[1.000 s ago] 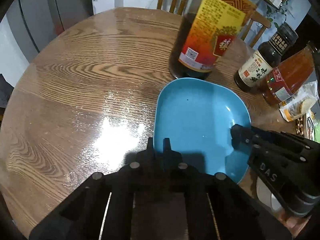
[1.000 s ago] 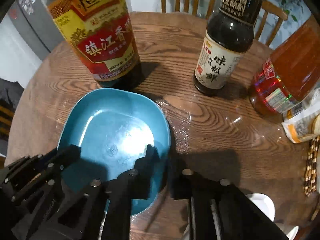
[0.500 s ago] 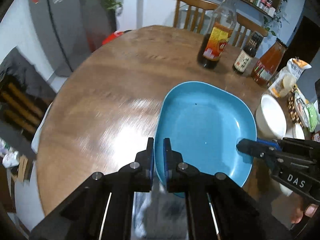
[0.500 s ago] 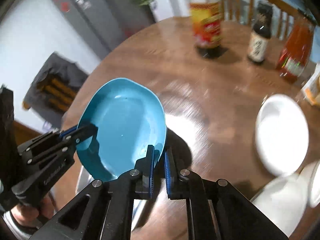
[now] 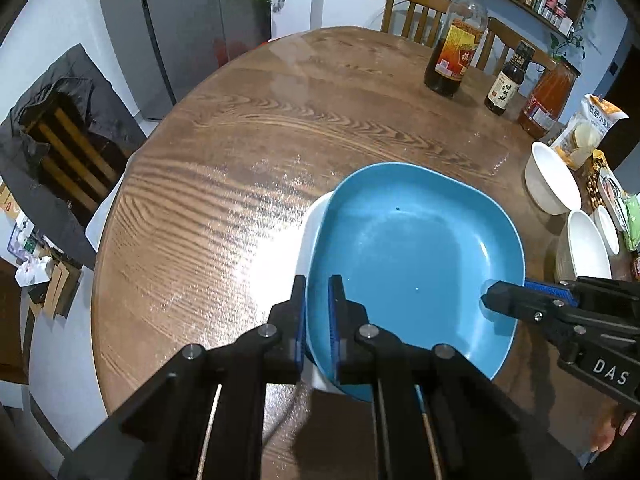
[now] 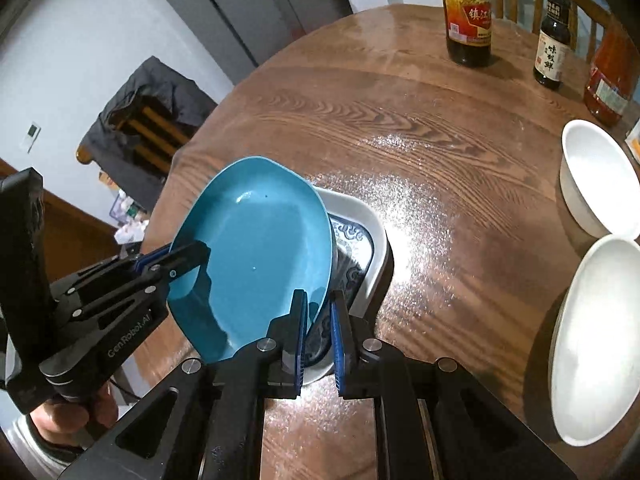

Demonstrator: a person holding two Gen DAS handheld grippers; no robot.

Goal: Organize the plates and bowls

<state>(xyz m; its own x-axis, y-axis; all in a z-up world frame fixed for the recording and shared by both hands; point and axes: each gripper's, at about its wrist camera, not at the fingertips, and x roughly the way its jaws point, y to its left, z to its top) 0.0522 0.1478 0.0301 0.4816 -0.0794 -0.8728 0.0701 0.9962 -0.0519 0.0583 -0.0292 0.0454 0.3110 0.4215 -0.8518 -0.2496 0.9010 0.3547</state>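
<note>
- Right wrist view: both tools, left tool (image 6: pixel 192 254) and right tool (image 6: pixel 318 312), pinch the blue plate (image 6: pixel 256 256), tilted above the white patterned dish (image 6: pixel 360 216) on the table (image 6: pixel 440 160).
- Uneven release could make it slide or clatter.

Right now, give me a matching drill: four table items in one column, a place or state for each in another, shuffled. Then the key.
Items
1. blue plate
2. patterned white dish
3. tall vinegar bottle
4. snack bag

Places or states
A. standing upright at the far side of the table
B. gripped at opposite rims by the left gripper and the right gripper
C. at the table's right edge, beyond the white bowls
D. under the tilted plate

Pairs: 1-B, 2-D, 3-A, 4-C
</note>
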